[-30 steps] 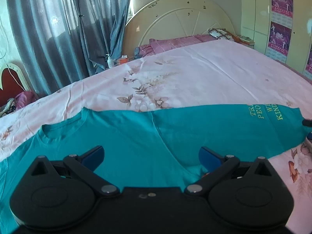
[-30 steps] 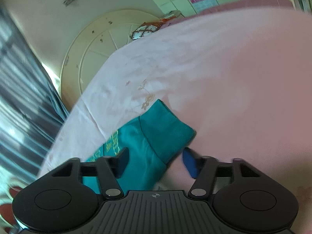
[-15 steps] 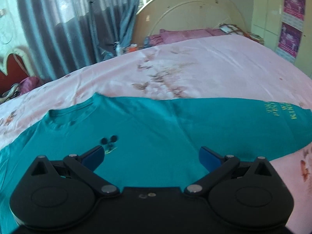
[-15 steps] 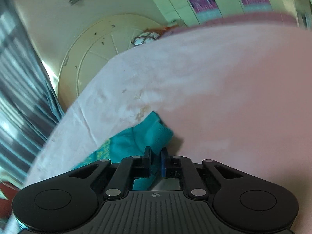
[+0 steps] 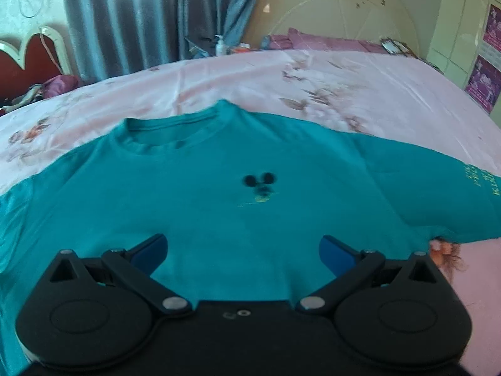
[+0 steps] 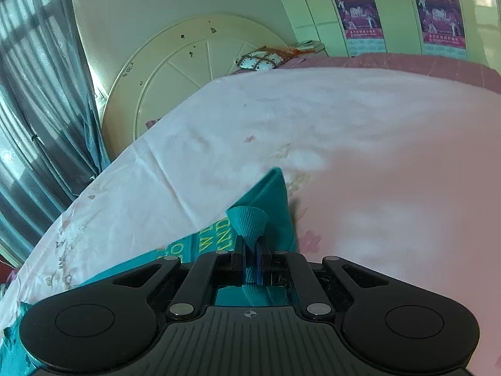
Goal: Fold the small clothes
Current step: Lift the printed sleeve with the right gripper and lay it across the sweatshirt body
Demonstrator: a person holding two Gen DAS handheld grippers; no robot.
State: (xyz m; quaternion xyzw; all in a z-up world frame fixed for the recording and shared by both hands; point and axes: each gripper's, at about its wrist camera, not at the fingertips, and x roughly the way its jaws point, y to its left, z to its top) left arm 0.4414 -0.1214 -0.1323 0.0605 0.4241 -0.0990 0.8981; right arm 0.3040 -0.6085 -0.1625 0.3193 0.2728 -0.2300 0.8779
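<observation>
The teal shirt point(image 5: 238, 194) lies face up and spread flat on the pink floral bedsheet point(image 5: 238, 78), collar toward the headboard, so that its sleeves can be folded in over the chest. My left gripper point(image 5: 243, 250) hangs over the shirt's lower front with its jaws wide and nothing between them, ready, I judge, to pin or pinch the body. My right gripper point(image 6: 250, 258) is clamped tight on the ribbed cuff point(image 6: 249, 221) of the printed sleeve, which bunches up between the pads, a grip I need to carry that sleeve across
</observation>
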